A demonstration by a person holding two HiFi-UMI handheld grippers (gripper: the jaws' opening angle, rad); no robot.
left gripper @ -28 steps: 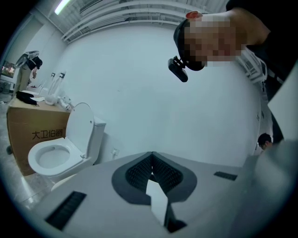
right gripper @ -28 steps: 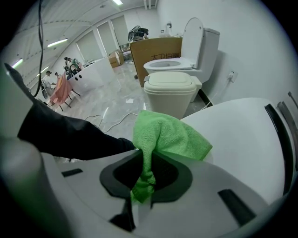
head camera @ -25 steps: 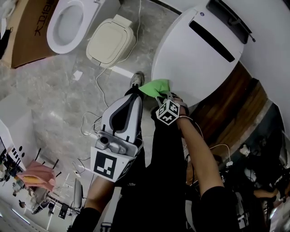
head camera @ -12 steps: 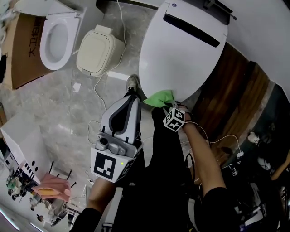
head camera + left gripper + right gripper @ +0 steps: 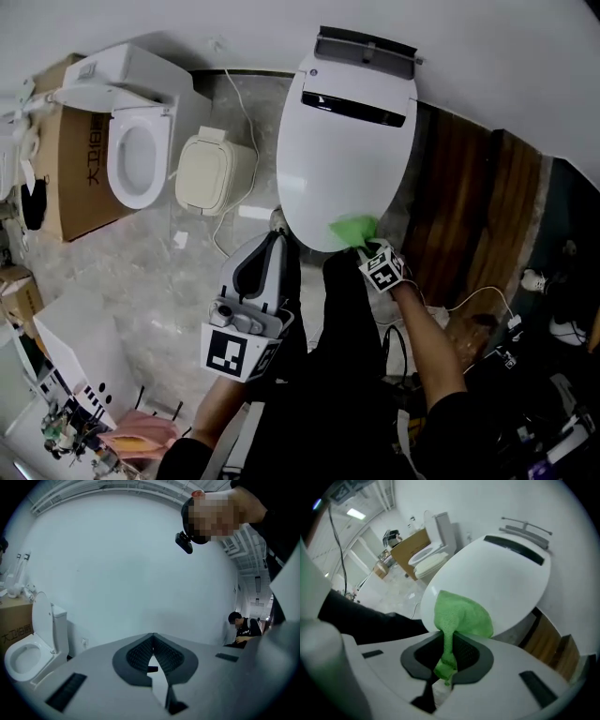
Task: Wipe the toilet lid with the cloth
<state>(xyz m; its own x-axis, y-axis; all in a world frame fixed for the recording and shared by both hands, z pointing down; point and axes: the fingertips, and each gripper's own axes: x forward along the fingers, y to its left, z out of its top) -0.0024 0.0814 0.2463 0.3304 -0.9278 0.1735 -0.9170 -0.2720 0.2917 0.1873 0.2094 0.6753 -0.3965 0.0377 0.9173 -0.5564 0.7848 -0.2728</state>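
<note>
A white closed toilet lid [image 5: 342,141] fills the upper middle of the head view, with a dark strip near its back edge. A green cloth [image 5: 354,229] lies on the lid's near rim, pinched in my right gripper [image 5: 364,246]. In the right gripper view the cloth [image 5: 459,616] hangs from the shut jaws of that gripper [image 5: 447,660] and rests on the lid [image 5: 497,573]. My left gripper [image 5: 267,270] is held low beside the person's legs, away from the lid. Its jaws [image 5: 152,656] meet with nothing between them, pointing at a bare wall.
An open white toilet [image 5: 136,141] and a cardboard box [image 5: 80,173] stand at the left. A beige seat unit [image 5: 208,173] with a cable lies on the marble floor. Dark wood planks [image 5: 459,216] run right of the lid. Another person [image 5: 241,625] sits far off.
The head view has swung up, so the whole lid now shows. My right gripper has carried the green cloth along the lid's near rim. The left gripper has kept its place.
</note>
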